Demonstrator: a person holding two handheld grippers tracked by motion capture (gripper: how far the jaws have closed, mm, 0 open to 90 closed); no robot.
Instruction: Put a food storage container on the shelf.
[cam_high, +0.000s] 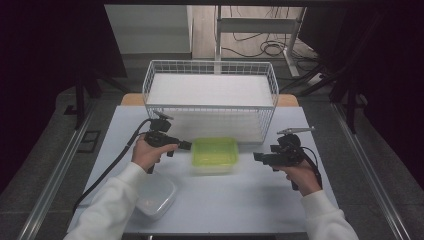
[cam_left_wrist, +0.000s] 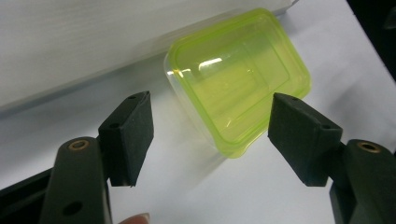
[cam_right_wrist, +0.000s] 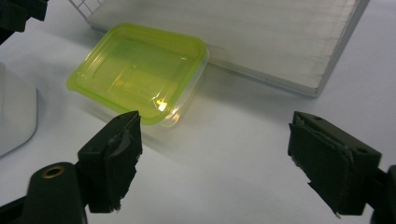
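Both tongs, left (cam_high: 186, 145) and right (cam_high: 256, 157), gape wide beside a rectangular, glossy green-lidded plastic box (cam_high: 215, 154).

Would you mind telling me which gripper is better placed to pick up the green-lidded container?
Probably the left gripper: its open jaws sit right beside the green-lidded container. The right gripper, also open, is farther from its edge.
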